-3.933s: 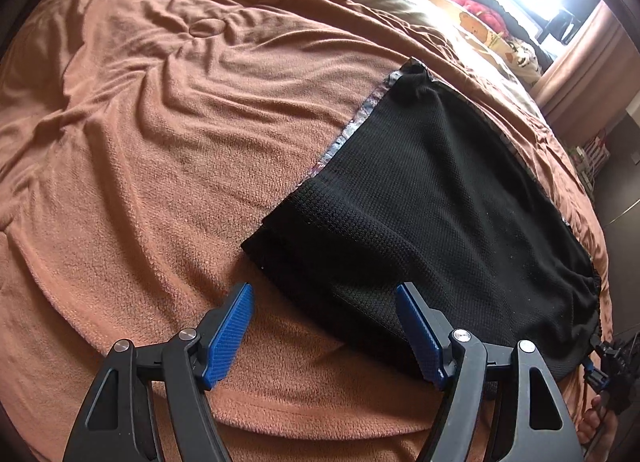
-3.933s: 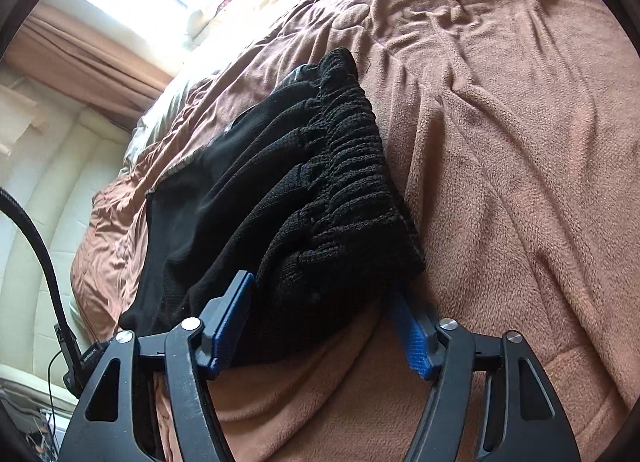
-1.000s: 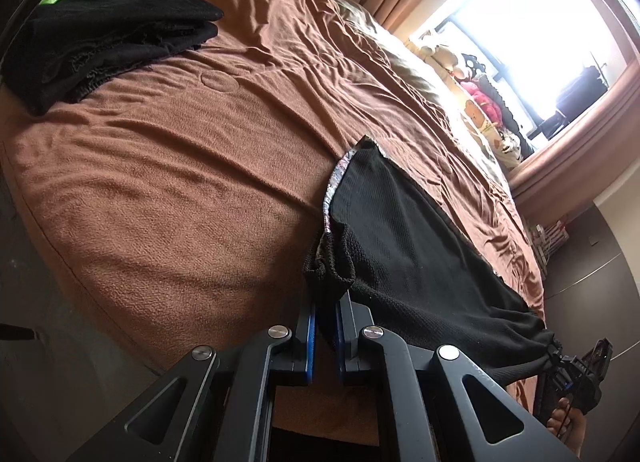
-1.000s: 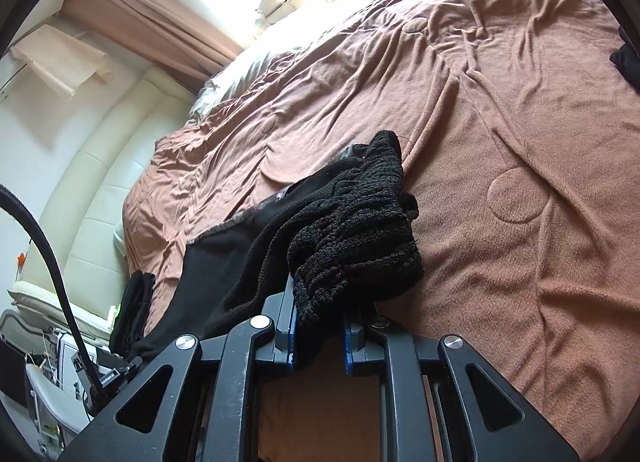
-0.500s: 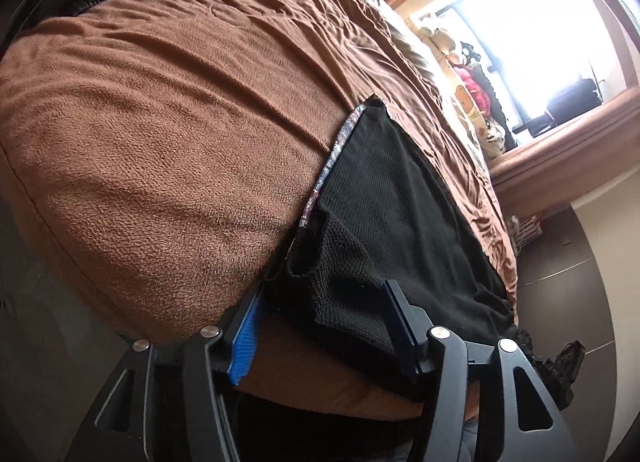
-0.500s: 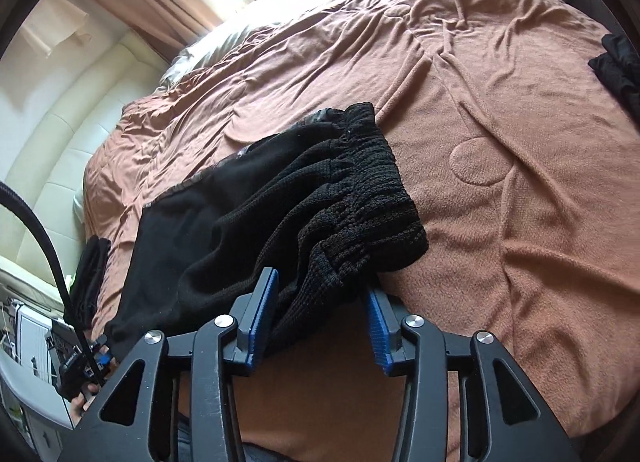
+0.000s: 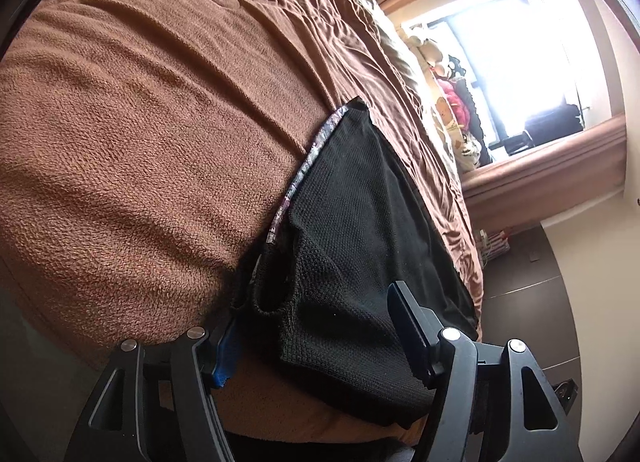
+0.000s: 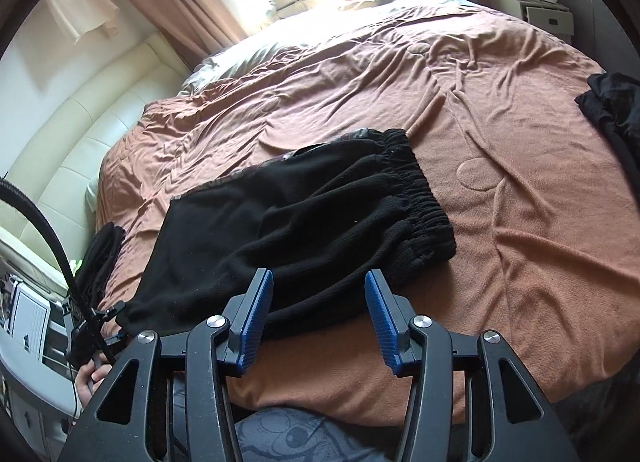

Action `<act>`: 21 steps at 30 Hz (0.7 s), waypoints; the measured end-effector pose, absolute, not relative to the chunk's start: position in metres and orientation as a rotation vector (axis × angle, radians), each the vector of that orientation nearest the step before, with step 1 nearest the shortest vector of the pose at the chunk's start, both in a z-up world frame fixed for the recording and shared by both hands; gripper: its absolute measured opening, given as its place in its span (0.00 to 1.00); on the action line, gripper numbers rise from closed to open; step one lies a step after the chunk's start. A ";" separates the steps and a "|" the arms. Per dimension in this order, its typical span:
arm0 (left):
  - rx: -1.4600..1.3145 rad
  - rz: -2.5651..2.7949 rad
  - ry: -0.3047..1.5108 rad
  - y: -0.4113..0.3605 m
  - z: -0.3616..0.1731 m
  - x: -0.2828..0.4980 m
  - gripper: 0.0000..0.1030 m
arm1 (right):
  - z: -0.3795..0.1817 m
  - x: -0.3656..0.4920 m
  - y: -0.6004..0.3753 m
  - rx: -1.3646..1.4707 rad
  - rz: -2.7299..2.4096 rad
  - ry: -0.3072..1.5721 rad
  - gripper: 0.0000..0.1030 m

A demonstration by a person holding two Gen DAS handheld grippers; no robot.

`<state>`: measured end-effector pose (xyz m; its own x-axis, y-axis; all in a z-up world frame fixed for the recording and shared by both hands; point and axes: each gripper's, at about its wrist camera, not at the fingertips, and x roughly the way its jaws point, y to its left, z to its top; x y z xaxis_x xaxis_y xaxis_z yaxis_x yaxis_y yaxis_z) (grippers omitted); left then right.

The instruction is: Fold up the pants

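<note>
Black knit pants lie folded on the brown blanket near the bed's front edge, elastic waistband to the right. My right gripper is open and empty, just short of the near edge of the pants. In the left wrist view the pants show a patterned side stripe, and their leg-hem end hangs at the bed's edge. My left gripper is open, its jaws on either side of that hem end without pinching it.
The brown blanket covers the bed, wrinkled. Another dark garment lies at the right edge, and a dark pile at the left by the cream headboard. Soft toys sit under the bright window.
Both grippers held the pants a second ago, then opened and let them drop onto the bed. The right gripper has pulled back clear of the cloth; the waistband now lies flatter.
</note>
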<state>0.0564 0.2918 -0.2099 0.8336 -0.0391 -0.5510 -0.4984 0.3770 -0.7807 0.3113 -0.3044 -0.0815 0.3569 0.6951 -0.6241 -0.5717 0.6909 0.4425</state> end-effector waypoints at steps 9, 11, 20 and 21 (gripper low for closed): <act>-1.230 0.272 0.524 0.293 -0.229 0.039 0.10 | -0.070 0.282 -0.255 0.110 0.884 0.897 0.45; -1.249 0.257 0.510 0.293 -0.230 0.035 0.07 | -0.069 0.277 -0.242 0.100 0.903 0.905 0.45; -1.268 0.241 0.466 0.290 -0.217 0.024 0.06 | -0.091 0.269 -0.169 0.042 0.947 0.959 0.45; -1.264 0.245 0.467 0.289 -0.216 0.024 0.06 | -0.095 0.269 -0.160 0.032 0.950 0.967 0.45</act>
<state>0.0236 0.2893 -0.2164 0.8816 -0.0764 -0.4659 -0.4267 0.2934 -0.8555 0.2687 -0.1596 -0.0951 0.2136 0.6981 -0.6834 -0.6715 0.6130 0.4163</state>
